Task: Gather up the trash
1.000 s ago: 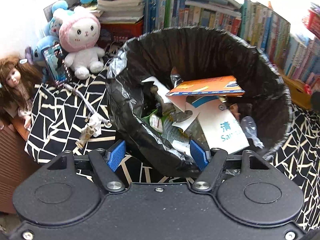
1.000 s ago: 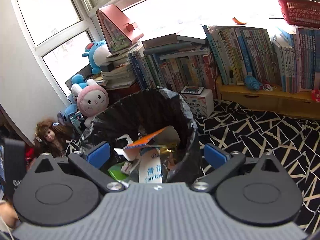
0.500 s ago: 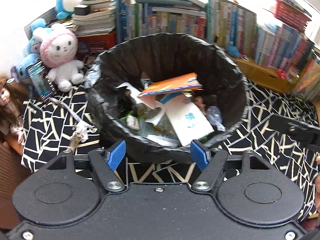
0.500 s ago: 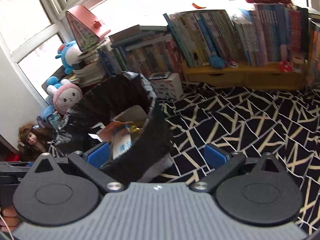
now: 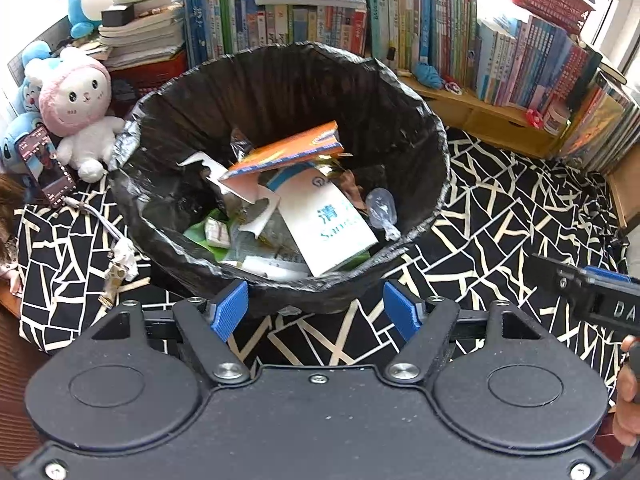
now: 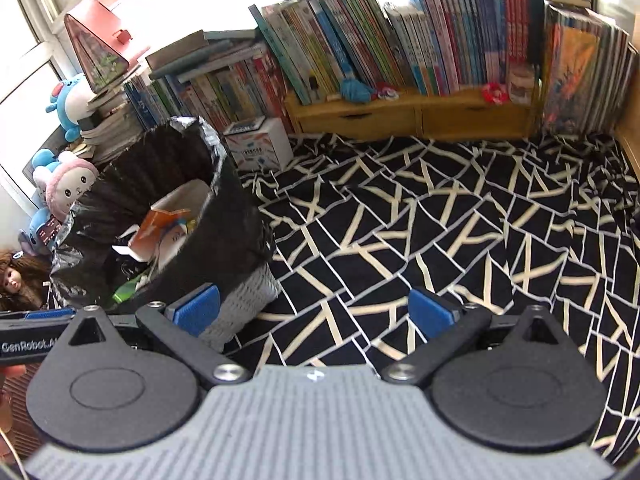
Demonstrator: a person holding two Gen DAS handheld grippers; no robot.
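Ahead, trash bin (image 5: 280, 92) just beyond the open left tool (image 5: 316, 312)

trash bin (image 5: 408, 128) | black liner, upright on patterned cloth | holds paper trash (image 5: 332, 228)

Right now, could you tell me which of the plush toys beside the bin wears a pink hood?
The white bunny plush nearest the bin liner's rim; the other plush toys are blue.
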